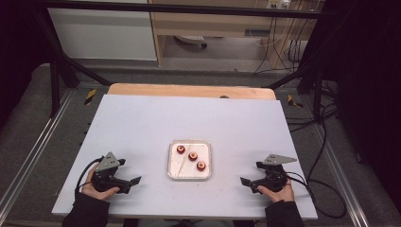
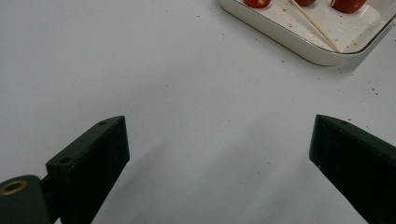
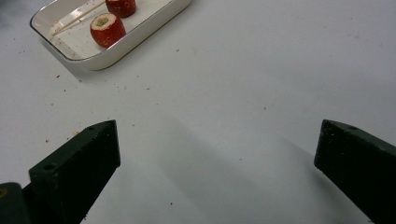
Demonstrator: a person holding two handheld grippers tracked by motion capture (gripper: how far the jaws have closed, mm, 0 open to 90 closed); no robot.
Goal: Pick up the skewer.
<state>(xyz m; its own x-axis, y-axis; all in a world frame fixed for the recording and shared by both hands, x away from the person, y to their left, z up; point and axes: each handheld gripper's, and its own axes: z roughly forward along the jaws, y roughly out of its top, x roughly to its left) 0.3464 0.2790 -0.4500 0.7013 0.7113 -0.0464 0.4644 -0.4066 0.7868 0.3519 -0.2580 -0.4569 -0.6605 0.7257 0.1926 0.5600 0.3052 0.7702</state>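
Both grippers idle: left gripper (image 1: 134,181) and right gripper (image 1: 247,181) spread wide, holding nothing. White tray (image 1: 172,165) sits between them, three red fruit pieces (image 1: 193,156) and a skewer (image 1: 183,161) inside. Pin the skewer with one gripper, approach low, close slowly.

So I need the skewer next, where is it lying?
In the high view the skewer lies slanted in the left half of the white tray at mid-table, just left of the three red fruit pieces.
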